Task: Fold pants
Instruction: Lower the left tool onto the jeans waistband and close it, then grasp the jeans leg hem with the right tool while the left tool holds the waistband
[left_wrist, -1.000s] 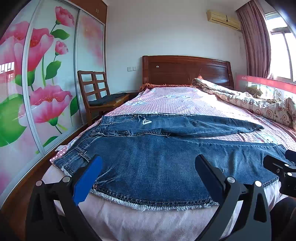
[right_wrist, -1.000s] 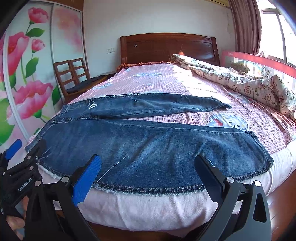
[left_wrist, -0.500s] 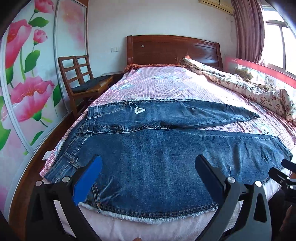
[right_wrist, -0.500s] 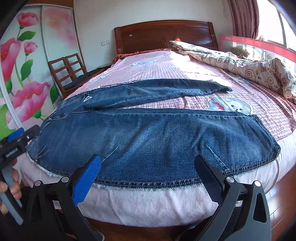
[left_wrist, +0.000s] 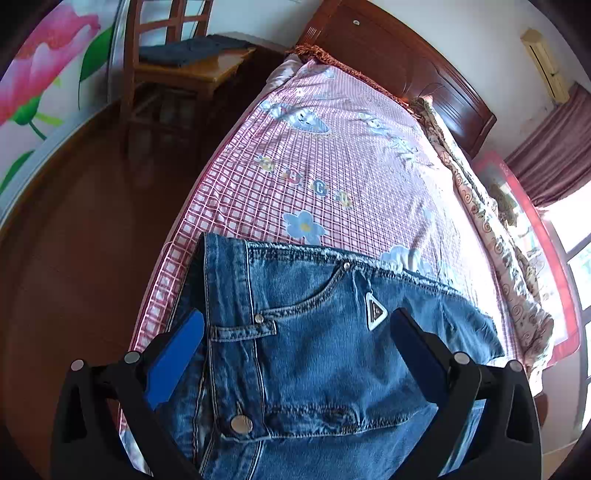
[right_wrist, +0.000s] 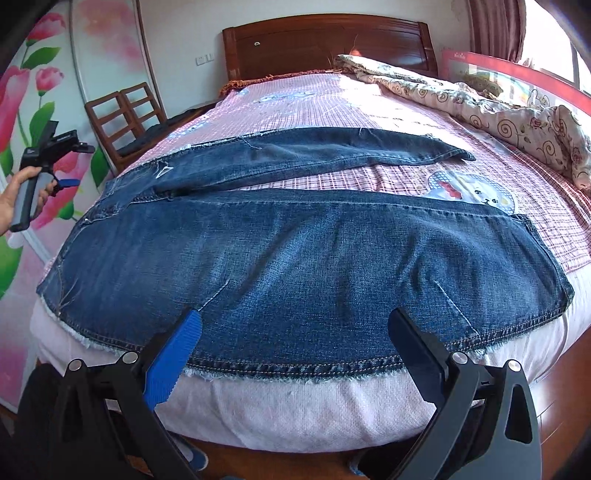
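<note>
Left hand-held gripper (left_wrist: 295, 345) moved from the bed's foot to above the waistband; right hand-held gripper (right_wrist: 293, 345) closer to the near hem.

Both jaws wide, holding nothing. Jeans (right_wrist: 295, 251) flat on bed (right_wrist: 295, 413), unfolded, long axis crosswise: waist toward the person's left, cuffs to the right, legs splayed with checked sheet (right_wrist: 369, 177) between. Left unit directly over waistband (left_wrist: 229, 332) and button (left_wrist: 241, 424), so nearest the waist; right unit faces mid-leg hem, denim just ahead. Beyond: quilt (right_wrist: 480, 99), chair (right_wrist: 122, 114), headboard (right_wrist: 325, 48).
</note>
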